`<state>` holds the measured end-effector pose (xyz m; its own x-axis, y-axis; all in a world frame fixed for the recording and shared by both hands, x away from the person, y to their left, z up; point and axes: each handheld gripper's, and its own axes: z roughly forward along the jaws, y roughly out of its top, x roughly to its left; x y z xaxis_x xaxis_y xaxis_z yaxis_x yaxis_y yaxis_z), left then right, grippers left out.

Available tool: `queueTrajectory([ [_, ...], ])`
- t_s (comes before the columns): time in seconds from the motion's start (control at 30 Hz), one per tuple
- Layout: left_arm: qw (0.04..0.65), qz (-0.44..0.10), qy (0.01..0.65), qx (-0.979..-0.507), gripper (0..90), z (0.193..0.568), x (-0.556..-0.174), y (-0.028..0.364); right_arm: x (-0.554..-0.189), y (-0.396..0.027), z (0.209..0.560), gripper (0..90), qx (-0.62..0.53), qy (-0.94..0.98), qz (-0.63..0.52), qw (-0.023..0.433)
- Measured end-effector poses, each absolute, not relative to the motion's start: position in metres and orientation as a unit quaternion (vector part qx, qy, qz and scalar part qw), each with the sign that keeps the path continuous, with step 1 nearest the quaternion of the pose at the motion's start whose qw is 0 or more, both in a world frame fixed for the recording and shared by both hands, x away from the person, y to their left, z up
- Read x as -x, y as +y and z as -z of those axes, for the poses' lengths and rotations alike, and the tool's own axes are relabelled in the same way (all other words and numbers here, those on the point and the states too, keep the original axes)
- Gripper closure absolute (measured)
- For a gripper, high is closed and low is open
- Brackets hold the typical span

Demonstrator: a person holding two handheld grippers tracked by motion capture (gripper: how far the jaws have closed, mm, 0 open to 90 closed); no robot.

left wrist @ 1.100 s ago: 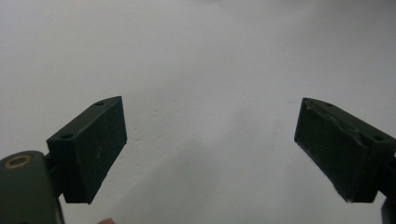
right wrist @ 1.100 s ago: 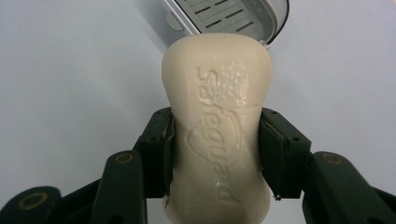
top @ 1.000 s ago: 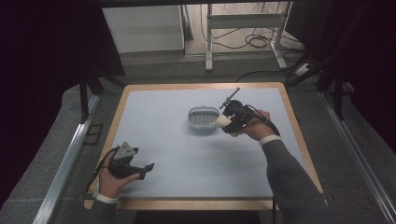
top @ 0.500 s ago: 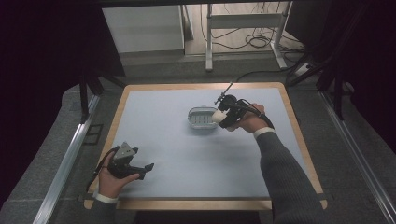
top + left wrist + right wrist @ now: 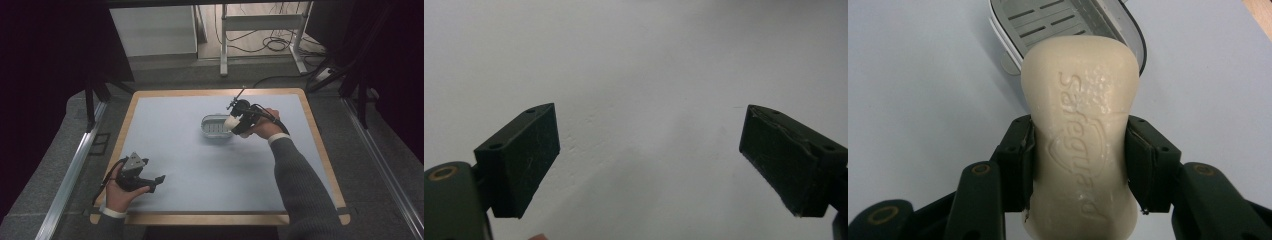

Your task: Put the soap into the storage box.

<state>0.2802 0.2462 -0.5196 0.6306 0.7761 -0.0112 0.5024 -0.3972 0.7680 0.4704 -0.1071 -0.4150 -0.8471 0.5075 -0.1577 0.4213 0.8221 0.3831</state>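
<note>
My right tool (image 5: 1079,150) pinches a cream-white, waisted bar of soap (image 5: 1081,125) by its narrow middle, pads pressed on both sides. In the high view I have the bar (image 5: 231,122) at the right end of the grey oval plastic soap dish (image 5: 215,127) with its slotted tray, above its rim. My left tool (image 5: 649,155) rests near the front left corner of the pale blue table (image 5: 200,165), jaws spread wide with nothing between them.

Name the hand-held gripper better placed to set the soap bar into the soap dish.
Right. The right hand-held gripper is clamped on the soap bar beside the soap dish. The left hand-held gripper hangs open over bare mat near the table's front-left corner.
</note>
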Motion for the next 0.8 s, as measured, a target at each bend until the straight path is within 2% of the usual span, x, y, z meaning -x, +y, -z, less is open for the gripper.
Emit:
queueTrajectory([
  [0.8, 0.384, -0.176, 0.388, -0.819, 9.8, 0.52, -0.28, 0.245, -0.494, -0.081, 0.422, 49.8, -0.21, 0.955, -0.173, 0.121],
])
